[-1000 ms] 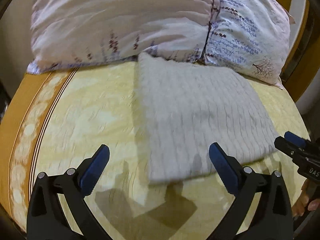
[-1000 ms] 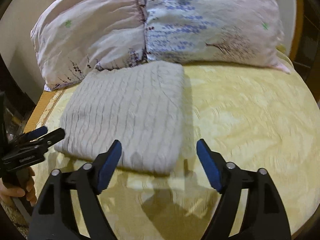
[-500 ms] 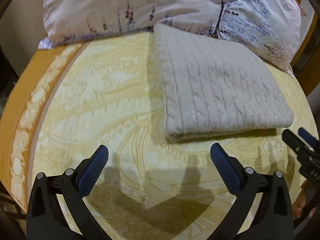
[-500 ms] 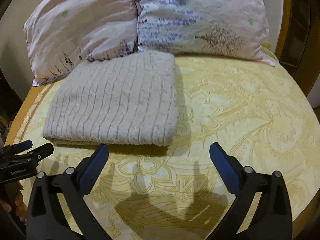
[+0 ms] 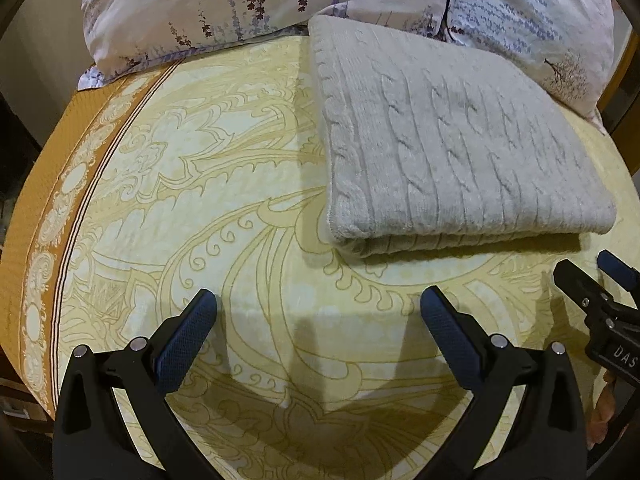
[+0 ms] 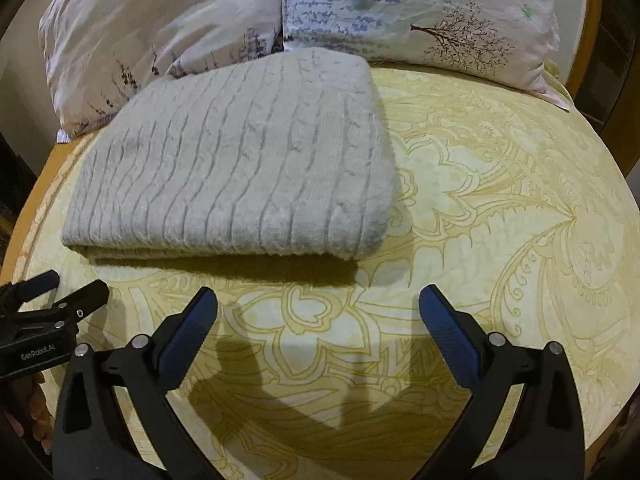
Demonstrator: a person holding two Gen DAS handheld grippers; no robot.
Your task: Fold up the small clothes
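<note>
A grey cable-knit sweater (image 5: 452, 140) lies folded into a thick rectangle on the yellow patterned bedspread (image 5: 224, 208), its far edge touching the two floral pillows (image 6: 280, 12) at the head of the bed. The left gripper (image 5: 318, 312) and right gripper (image 6: 318, 312) both hang over bare bedspread just short of the sweater's near edge, jaws spread wide and holding nothing; each shows at the margin of the other's view. By appearance the fold is finished or nearly so. Risks, as judged from this layout: the knit looks soft, lofty and springy, so the stacked layers visible along the near edge could slide or bulge apart if a jaw pushes into them from the side; a pinch taken on the top layer alone would peel the fold open instead of lifting the whole bundle; the blue ribbed pads (image 6: 188, 336) could snag the raised cable ribs and drag a loop of yarn. The bedspread appears smooth and slightly yielding, so a low approach might also catch and wrinkle it together with the sweater. The sweater's corners are rounded, its surface ridged in parallel twisted columns; the pillows are thin, crinkled cotton with printed sprigs and trees.
</note>
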